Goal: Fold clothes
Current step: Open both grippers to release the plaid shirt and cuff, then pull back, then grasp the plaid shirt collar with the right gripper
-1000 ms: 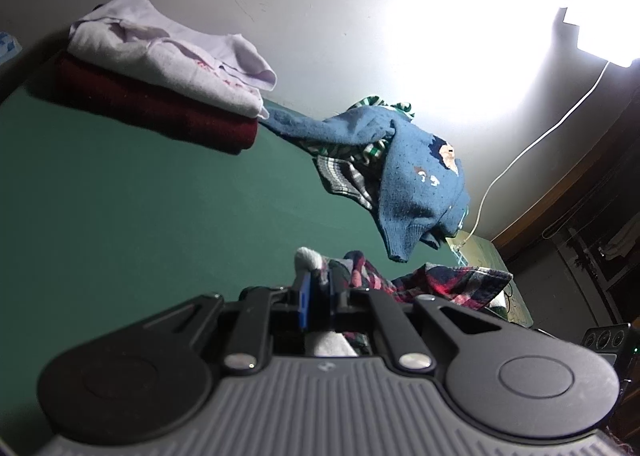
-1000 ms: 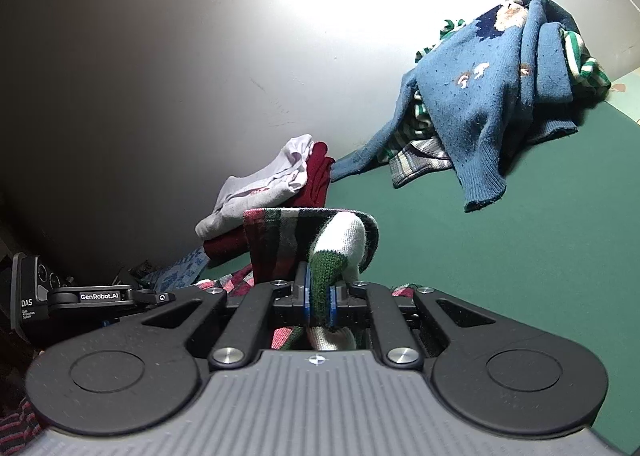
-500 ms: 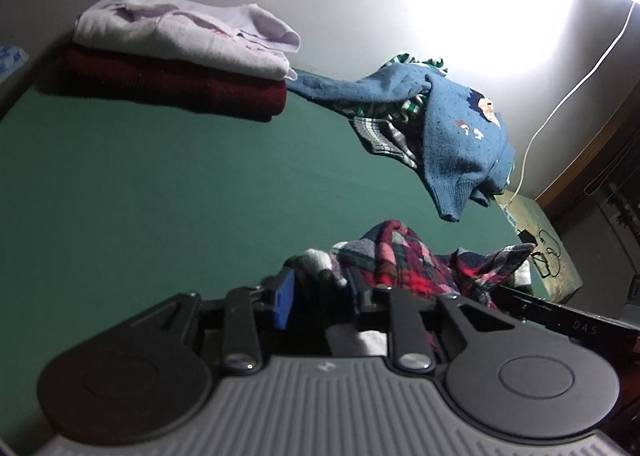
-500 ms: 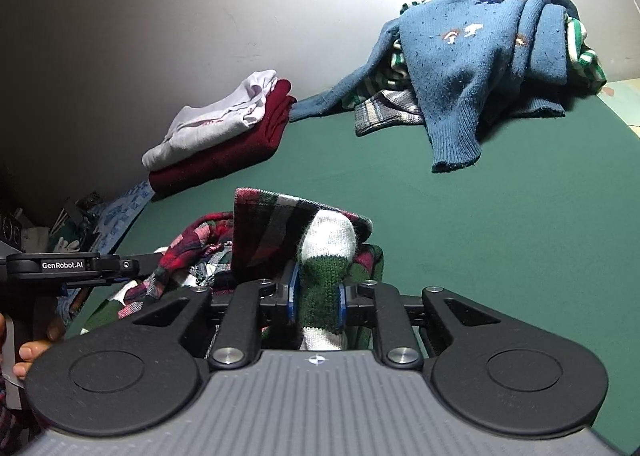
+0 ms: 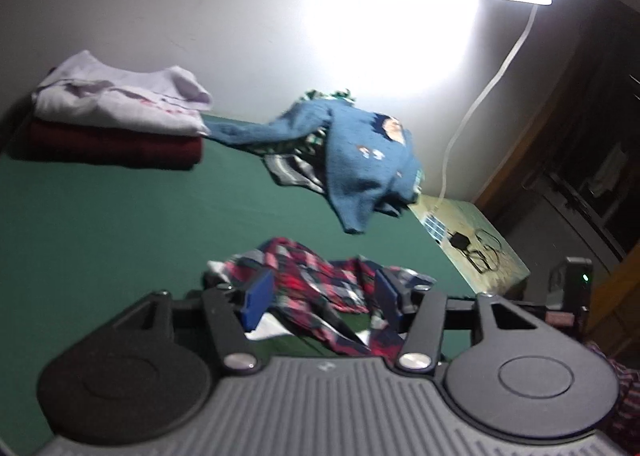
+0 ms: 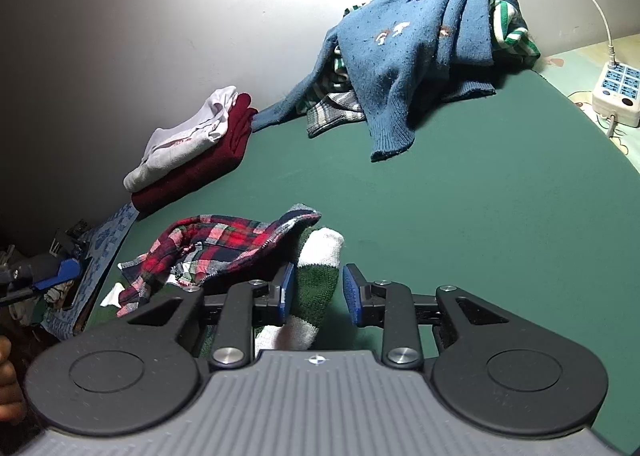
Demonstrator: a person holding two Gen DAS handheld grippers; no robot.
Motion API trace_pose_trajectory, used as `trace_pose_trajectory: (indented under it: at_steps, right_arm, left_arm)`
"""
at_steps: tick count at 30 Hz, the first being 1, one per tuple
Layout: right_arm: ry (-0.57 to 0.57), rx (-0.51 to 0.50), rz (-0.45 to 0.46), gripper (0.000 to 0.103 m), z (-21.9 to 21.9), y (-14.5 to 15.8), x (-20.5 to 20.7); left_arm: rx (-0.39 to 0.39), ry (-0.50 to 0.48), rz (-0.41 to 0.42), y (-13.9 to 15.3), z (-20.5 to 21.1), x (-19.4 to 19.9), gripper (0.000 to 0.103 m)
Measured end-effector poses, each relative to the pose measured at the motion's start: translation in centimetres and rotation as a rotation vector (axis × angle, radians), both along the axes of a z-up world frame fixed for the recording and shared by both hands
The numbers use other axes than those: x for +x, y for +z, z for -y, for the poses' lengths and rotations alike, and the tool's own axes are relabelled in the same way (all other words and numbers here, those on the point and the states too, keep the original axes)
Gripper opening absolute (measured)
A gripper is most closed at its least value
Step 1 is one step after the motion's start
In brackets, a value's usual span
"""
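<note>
A crumpled red plaid shirt (image 5: pixel 312 276) (image 6: pixel 224 240) with a green-and-white striped knit sleeve (image 6: pixel 320 276) lies on the green tabletop (image 6: pixel 480 216) near its front edge. My left gripper (image 5: pixel 320 296) hovers over the plaid cloth; its jaws are opening and the blue pads stand clear of the fabric. My right gripper (image 6: pixel 318 290) is opening too. The striped sleeve lies between its pads, resting against the left pad with a gap to the right one.
A folded stack, white top (image 6: pixel 184 144) on a dark red garment (image 6: pixel 208 172), sits at the back left by the wall. A heap with a blue knit sweater (image 6: pixel 408 56) lies at the back right. A power strip (image 6: pixel 616 96) and cord sit past the right edge.
Both grippers went from shut on the plaid and striped garment to open. The garment, held up before, now lies slumped on the table. The left gripper shifted sideways over it.
</note>
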State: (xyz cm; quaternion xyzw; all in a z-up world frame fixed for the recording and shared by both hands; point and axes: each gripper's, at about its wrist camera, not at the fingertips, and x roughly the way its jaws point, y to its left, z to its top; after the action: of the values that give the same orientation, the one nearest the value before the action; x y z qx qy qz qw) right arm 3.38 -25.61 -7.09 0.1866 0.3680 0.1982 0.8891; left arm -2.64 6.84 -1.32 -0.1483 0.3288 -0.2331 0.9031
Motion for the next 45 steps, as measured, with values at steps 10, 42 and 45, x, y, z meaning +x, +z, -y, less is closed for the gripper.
trace_pose_trajectory:
  at_steps: [10, 42, 45]
  right_arm:
    - [0.103, -0.111, 0.101, 0.015, -4.4, 0.1, 0.3]
    - [0.25, -0.247, 0.062, 0.021, -6.4, 0.1, -4.7]
    - [0.24, -0.266, 0.084, 0.016, -7.4, -0.4, -3.8]
  left_arm:
    - [0.18, -0.05, -0.098, -6.2, 2.5, -0.1, 0.061]
    - [0.269, -0.125, -0.064, -5.8, 3.9, -4.1, 0.068]
    - [0.273, -0.109, -0.06, -6.7, 3.6, -3.4, 0.075]
